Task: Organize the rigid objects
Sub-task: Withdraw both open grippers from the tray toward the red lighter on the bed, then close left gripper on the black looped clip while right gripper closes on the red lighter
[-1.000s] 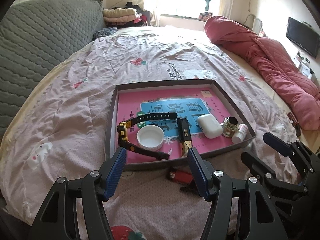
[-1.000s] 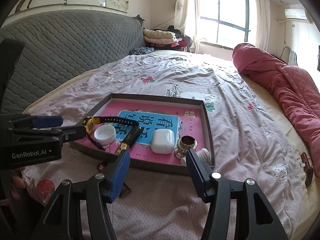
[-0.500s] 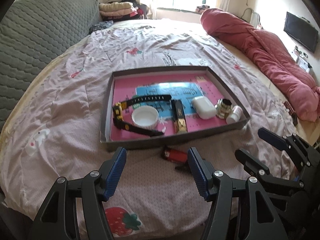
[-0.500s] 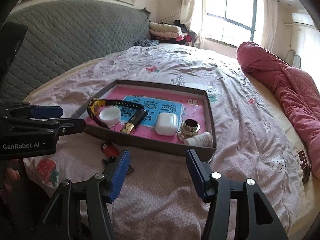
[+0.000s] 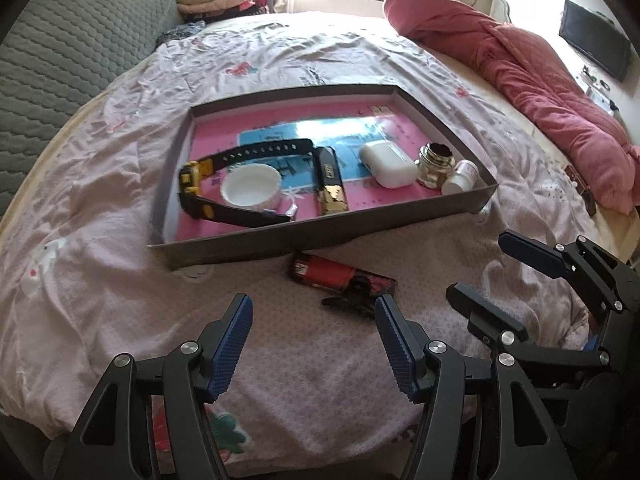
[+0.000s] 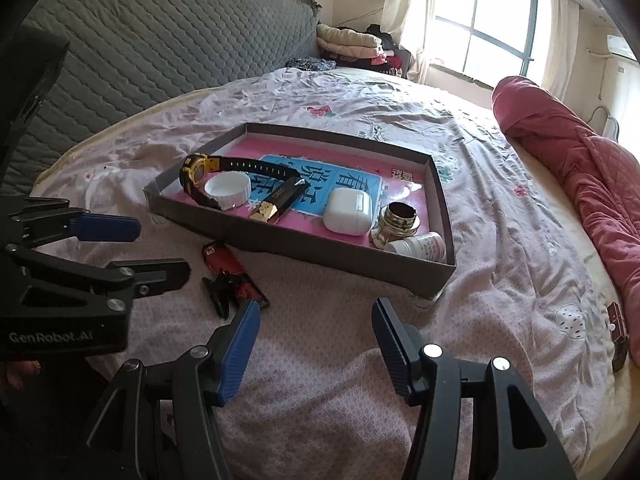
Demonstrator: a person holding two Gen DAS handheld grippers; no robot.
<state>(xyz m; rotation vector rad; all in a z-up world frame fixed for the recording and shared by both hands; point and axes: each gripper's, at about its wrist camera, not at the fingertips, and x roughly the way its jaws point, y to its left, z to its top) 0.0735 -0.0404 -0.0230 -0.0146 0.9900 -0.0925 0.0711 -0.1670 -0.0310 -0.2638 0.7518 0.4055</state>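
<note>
Risk gathers at the bed's edge, where a red lighter (image 5: 326,271) and a black clip (image 5: 349,300) lie loose on the sheet just outside the gray tray (image 5: 280,242), at about 12 o'clock from the left gripper (image 5: 314,340). Both it and the right gripper (image 6: 316,346) hover with jaws spread wide and nothing between them. Soft, rumpled bedding could let the flat lighter sink or skid under a closing pad, and the clip touching it could be dragged along. A careless nudge might also tip the shallow tray, spilling the watch (image 5: 200,184), white cap (image 5: 251,190), earbud case (image 5: 387,164), small jar (image 5: 435,164) and pill bottle (image 5: 460,176). Beyond, a pink floral sheet (image 5: 120,160) covers the bed; a red quilt (image 5: 540,80) lies at 2 o'clock, a gray quilted headboard (image 6: 140,40) at 10, sunlit windows behind.
</note>
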